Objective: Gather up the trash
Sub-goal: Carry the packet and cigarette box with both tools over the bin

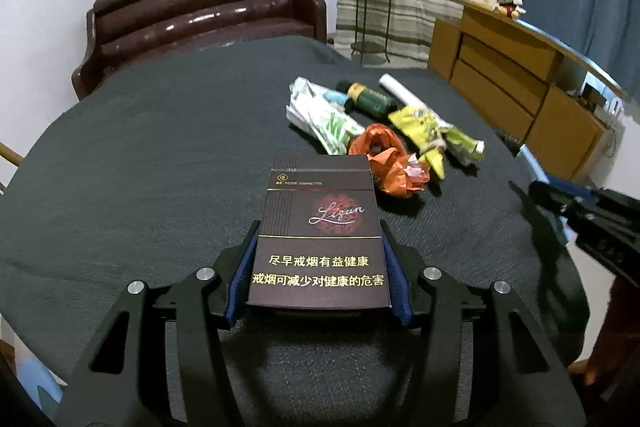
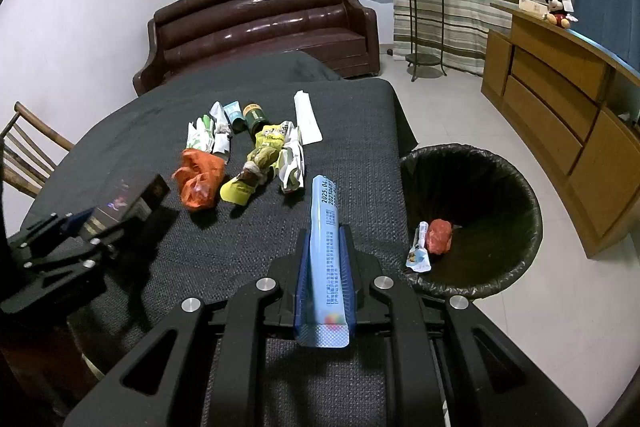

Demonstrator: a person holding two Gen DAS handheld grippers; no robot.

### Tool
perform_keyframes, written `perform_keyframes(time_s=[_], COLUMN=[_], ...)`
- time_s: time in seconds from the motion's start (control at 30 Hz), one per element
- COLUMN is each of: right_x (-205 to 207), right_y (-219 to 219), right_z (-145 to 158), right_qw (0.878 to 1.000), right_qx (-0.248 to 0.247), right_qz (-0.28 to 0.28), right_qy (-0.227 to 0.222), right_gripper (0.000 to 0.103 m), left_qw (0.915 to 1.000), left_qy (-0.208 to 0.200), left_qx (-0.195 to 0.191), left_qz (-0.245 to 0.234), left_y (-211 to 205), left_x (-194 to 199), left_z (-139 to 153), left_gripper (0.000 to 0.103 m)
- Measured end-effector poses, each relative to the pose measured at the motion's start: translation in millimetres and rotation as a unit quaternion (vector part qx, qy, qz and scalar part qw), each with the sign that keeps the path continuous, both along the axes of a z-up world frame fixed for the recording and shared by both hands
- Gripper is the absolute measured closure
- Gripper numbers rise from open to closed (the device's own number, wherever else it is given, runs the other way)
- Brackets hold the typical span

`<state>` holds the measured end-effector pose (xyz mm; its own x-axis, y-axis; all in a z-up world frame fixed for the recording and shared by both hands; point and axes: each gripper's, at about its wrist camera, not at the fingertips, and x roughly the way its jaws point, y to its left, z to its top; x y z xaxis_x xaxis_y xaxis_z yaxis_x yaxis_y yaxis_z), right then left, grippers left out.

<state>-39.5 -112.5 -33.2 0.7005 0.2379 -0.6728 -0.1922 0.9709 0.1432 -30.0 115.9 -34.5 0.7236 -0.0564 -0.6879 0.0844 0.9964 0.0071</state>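
Observation:
My left gripper (image 1: 318,243) is shut on a dark cigarette pack (image 1: 320,227) and holds it above the dark table (image 1: 140,167); it also shows in the right wrist view (image 2: 120,207). My right gripper (image 2: 325,239) is shut on a flat light-blue tube (image 2: 326,239), near the table's right edge. Loose trash lies mid-table: an orange bag (image 2: 198,179), a yellow-green wrapper (image 2: 260,163), white-green wrappers (image 2: 208,135), a green can (image 2: 256,117) and a white paper strip (image 2: 306,117). A black-lined bin (image 2: 472,219) on the floor holds a red wad (image 2: 438,237) and a wrapper.
A brown leather sofa (image 2: 260,23) stands behind the table. A wooden cabinet (image 2: 560,99) lines the right wall, with a plant stand (image 2: 424,19) by the curtains. A wooden chair (image 2: 28,151) is at the table's left.

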Motion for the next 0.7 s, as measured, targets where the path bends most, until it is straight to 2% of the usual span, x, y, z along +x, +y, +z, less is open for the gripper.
perform_keyframes(time_s=[0.27, 0.7], right_x=[0.9, 32.1], right_y=[-11.9, -67.7], right_z=[11.2, 30.4], right_qw=[1.0, 0.994], right_qx=[-0.003, -0.008], right_qz=[-0.013, -0.088], right_qy=[-0.022, -0.059], right_gripper=[0.087, 0.087], left_qw=[0.9988, 0.995], left_qy=[-0.042, -0.069], left_qx=[-0.015, -0.036], left_qz=[-0.021, -0.062], left_y=[-18.4, -82.3], left_x=[-4.2, 33.8], left_z=[28.1, 44.7], left_gripper=[0.05, 0.05])
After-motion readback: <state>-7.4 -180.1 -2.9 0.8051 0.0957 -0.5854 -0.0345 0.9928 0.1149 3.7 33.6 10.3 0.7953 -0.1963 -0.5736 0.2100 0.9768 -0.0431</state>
